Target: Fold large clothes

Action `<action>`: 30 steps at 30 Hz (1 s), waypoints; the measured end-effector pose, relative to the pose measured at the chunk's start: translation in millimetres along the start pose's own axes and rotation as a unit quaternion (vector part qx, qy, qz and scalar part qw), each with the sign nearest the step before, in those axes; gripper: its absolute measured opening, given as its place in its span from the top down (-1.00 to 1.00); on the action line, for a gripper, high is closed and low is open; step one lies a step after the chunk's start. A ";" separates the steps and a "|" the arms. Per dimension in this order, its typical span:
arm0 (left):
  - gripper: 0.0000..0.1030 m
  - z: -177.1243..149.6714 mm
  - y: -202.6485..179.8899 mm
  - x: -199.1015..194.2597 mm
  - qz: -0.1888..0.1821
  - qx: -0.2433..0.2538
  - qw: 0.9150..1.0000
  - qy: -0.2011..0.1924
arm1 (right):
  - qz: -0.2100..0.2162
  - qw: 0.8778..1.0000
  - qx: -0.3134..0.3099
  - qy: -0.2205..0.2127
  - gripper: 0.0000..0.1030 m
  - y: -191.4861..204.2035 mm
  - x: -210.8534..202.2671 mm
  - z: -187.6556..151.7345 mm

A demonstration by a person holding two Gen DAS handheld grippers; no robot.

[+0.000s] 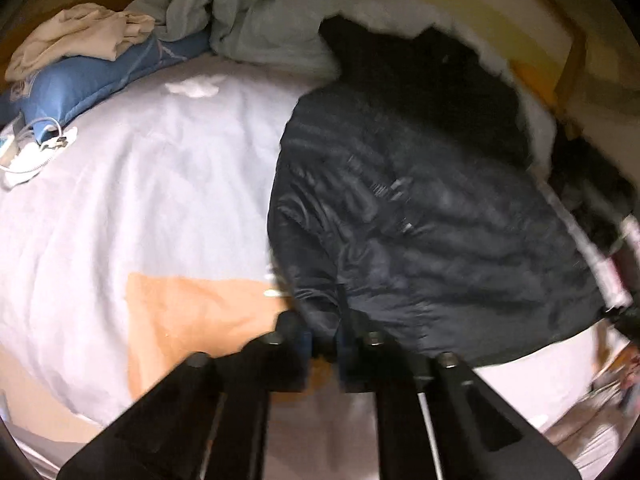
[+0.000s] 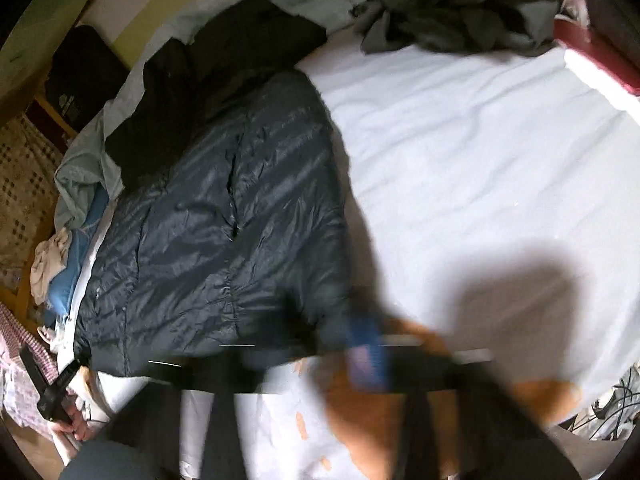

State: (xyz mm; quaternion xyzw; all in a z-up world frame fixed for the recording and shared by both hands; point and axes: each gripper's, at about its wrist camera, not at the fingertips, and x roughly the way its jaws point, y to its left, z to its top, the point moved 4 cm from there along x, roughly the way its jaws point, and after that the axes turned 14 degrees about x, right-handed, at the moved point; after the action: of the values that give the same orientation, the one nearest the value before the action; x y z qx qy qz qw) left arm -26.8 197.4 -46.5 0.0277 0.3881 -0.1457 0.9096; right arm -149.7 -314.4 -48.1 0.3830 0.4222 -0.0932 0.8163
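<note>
A dark navy quilted puffer jacket (image 1: 420, 208) lies spread on a bed with a white sheet (image 1: 140, 184). In the left wrist view my left gripper (image 1: 324, 340) is shut on the jacket's near hem corner. In the right wrist view the jacket (image 2: 224, 248) lies on the left of the bed, and my right gripper (image 2: 332, 332) is blurred, its blue-padded fingers closed on the jacket's near right hem corner. The left gripper (image 2: 60, 384) shows small at the jacket's far hem corner in the right wrist view.
A grey garment (image 1: 240, 12) and a blue pillow (image 1: 92, 76) with a cream cloth lie at the bed's head. A charger and cable (image 1: 36, 152) lie beside the pillow. A dark grey garment (image 2: 460, 4) and a red box (image 2: 592, 48) lie at the far right.
</note>
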 end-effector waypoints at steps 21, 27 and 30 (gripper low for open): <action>0.88 161.9 -45.8 -29.0 0.097 0.094 0.987 -0.083 | 0.019 0.964 -0.165 -0.209 0.96 123.2 -98.5 84.3; 0.86 163.6 -13.0 21.5 0.125 0.130 0.983 -0.044 | -0.023 0.969 -0.174 -0.172 0.96 137.3 -5.2 129.0; 0.85 158.1 -0.9 58.4 0.125 0.135 0.983 -0.015 | -0.040 0.974 -0.172 -0.142 0.96 135.0 33.5 138.6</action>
State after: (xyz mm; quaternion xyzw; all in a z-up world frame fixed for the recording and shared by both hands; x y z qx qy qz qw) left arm 121.6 156.5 22.1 0.1967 0.3446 -0.0825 0.9142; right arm 21.2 -313.2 48.7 0.2026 0.3268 -0.1057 0.9171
